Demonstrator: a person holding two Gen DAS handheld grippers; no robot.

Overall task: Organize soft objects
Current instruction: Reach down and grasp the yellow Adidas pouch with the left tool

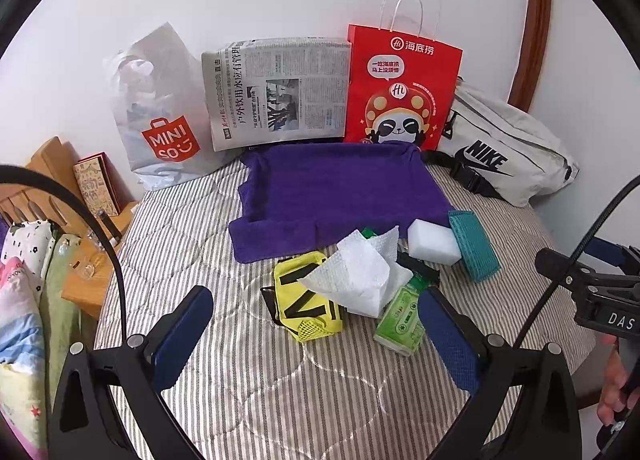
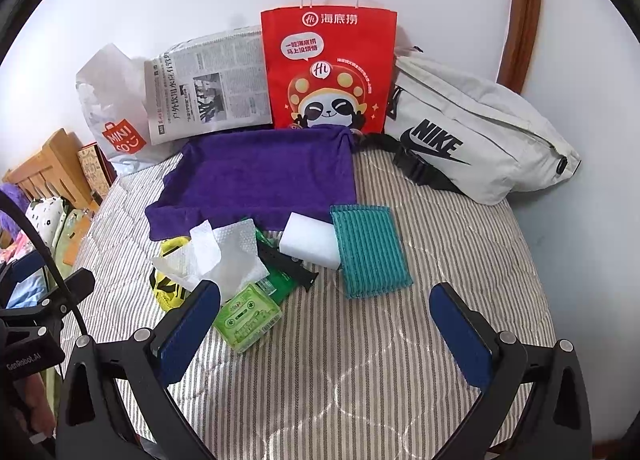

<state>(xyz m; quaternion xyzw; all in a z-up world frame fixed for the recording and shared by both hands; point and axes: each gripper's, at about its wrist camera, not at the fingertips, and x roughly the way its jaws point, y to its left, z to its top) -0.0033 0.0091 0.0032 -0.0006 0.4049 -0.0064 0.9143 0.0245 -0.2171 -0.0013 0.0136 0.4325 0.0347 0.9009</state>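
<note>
A purple towel (image 1: 340, 192) (image 2: 264, 176) lies spread on the striped bed. In front of it sits a pile: a crumpled white wipe (image 1: 360, 272) (image 2: 224, 256), a yellow mesh pouch (image 1: 308, 308) (image 2: 168, 288), a green tissue pack (image 1: 400, 316) (image 2: 248, 316), a black watch strap (image 2: 288, 264), a white sponge (image 1: 434, 242) (image 2: 310, 238) and a teal ribbed cloth (image 1: 474, 246) (image 2: 370, 250). My left gripper (image 1: 316, 336) is open just before the pouch. My right gripper (image 2: 326, 332) is open, its left finger by the tissue pack.
Against the wall stand a Miniso plastic bag (image 1: 160, 116) (image 2: 112, 108), a newspaper (image 1: 276, 92) (image 2: 208, 80), a red paper bag (image 1: 400, 88) (image 2: 328, 68) and a white Nike waist bag (image 1: 504, 148) (image 2: 476, 128). A wooden bedside table (image 1: 92, 260) stands left.
</note>
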